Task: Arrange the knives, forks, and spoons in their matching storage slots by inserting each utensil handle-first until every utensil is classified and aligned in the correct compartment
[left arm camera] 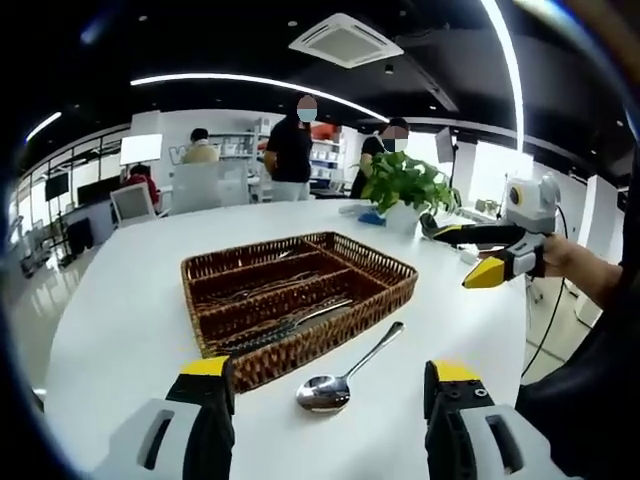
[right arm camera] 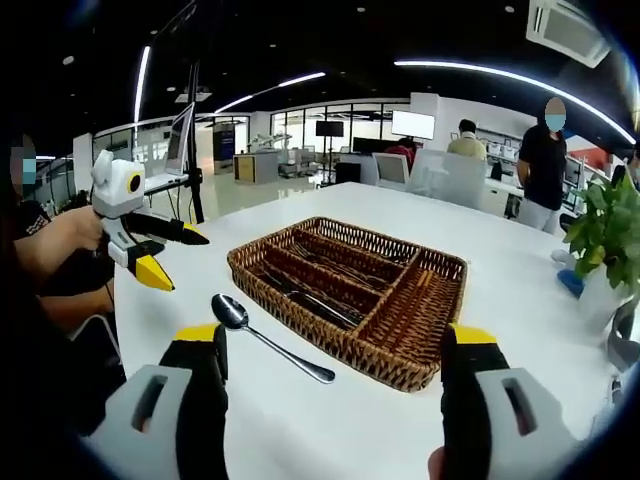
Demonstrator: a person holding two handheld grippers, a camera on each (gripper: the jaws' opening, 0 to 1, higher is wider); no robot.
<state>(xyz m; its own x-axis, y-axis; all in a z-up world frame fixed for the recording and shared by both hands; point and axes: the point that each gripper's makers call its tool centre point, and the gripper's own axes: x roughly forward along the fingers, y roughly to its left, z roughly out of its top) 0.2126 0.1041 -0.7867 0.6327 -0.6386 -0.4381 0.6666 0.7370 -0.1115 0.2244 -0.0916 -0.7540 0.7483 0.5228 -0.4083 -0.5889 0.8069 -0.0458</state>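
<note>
Both my tools released, holding nothing: left tool (left arm camera: 331,385), right tool (right arm camera: 333,370). One spoon (left arm camera: 345,372) lies loose on the bench (left arm camera: 120,300), just beside the wicker tray (left arm camera: 395,285). Slots already hold cutlery; judging so, the spoon is left.
</note>
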